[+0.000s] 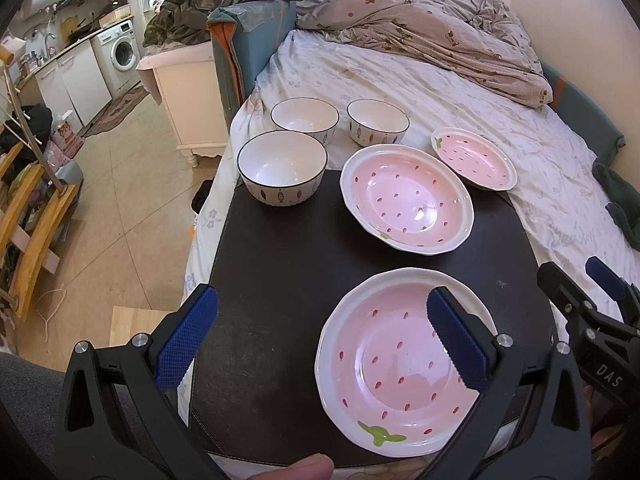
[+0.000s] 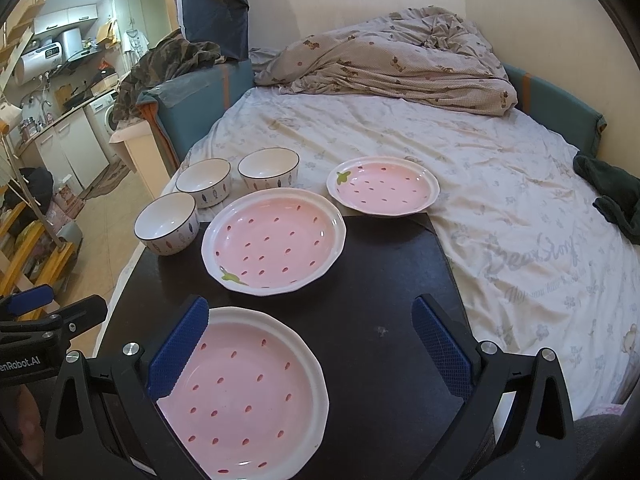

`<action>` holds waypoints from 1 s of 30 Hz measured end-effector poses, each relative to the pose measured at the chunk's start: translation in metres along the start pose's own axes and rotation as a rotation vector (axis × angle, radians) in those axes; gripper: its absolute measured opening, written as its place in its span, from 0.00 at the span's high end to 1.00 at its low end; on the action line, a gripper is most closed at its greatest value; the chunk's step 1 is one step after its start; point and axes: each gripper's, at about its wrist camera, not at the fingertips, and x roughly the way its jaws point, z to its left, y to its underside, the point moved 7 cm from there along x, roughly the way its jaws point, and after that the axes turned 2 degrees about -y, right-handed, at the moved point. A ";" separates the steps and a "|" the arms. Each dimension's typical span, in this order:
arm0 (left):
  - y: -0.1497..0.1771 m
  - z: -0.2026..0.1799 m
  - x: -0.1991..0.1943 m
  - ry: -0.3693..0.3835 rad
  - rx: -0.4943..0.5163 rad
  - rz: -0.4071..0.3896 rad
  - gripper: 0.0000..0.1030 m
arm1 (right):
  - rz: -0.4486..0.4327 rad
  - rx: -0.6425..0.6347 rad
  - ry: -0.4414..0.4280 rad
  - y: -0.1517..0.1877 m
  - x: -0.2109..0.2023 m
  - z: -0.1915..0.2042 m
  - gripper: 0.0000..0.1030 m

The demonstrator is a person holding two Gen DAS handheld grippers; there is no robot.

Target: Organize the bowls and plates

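Black mat holds upright strawberry plates and bowls; both grippers' fingers spread, empty.

So the nearest plate sits right under the left gripper, on the near end of the board that lies on the bed. Ahead of it is a second plate, and the third plate is further ahead to the right, half off the board onto the sheet. Three bowls are ahead-left: one bowl on the board's far edge, two more side by side behind it on the bed.
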 end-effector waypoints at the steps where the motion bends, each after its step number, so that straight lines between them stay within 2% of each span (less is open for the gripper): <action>1: 0.000 0.000 0.000 0.000 0.000 0.000 0.00 | 0.001 0.000 -0.001 0.001 0.000 0.000 0.00; 17: -0.006 -0.002 0.001 0.008 0.013 0.036 0.00 | 0.009 0.012 -0.015 0.000 0.002 -0.002 0.00; 23: -0.028 0.001 0.011 0.018 -0.014 0.115 0.00 | 0.014 0.018 -0.052 -0.024 0.001 -0.014 0.00; 30: -0.052 -0.009 0.052 0.011 0.006 0.236 0.00 | 0.077 0.085 -0.053 -0.053 0.036 -0.046 0.00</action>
